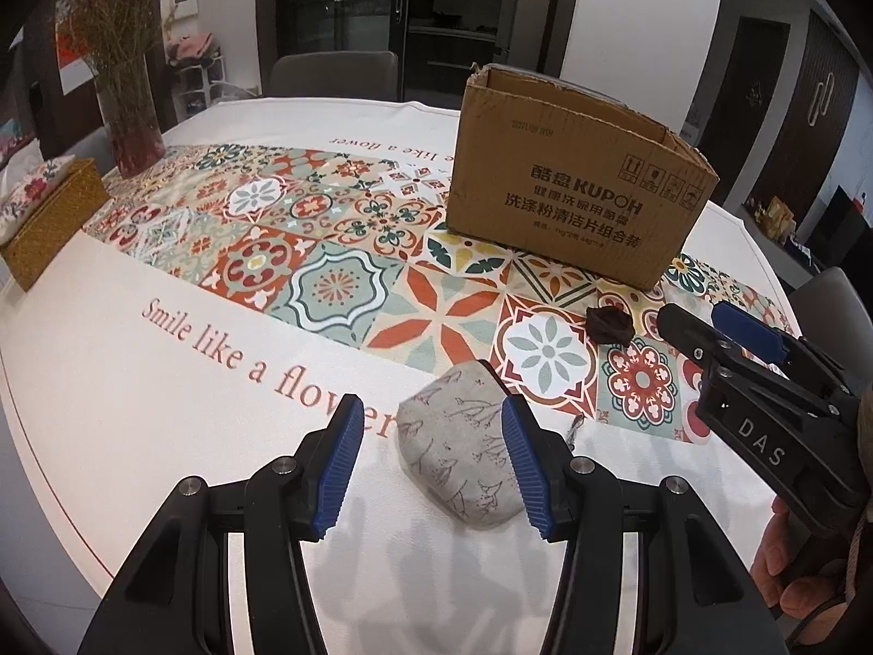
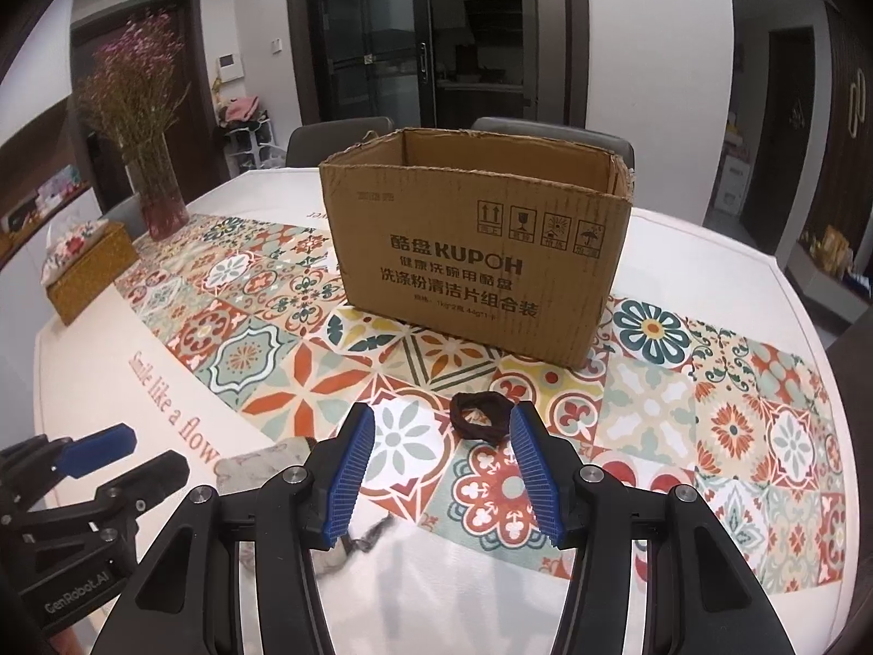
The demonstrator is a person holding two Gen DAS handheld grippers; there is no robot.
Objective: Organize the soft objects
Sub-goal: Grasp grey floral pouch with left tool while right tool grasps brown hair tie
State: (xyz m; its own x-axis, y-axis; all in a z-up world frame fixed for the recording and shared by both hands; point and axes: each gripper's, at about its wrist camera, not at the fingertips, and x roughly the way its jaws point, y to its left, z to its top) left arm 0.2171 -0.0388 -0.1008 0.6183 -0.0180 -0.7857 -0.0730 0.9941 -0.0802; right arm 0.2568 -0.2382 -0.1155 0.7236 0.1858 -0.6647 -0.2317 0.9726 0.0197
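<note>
- The left claw is spread wide and grips nothing; a grey fabric pouch lies on the desk between its fingers, close to the right one.
- The right claw is also spread and empty, with a dark hair scrunchie just beyond its tips.
- A cardboard box, top open, stands farther back on the patterned cloth.
</note>
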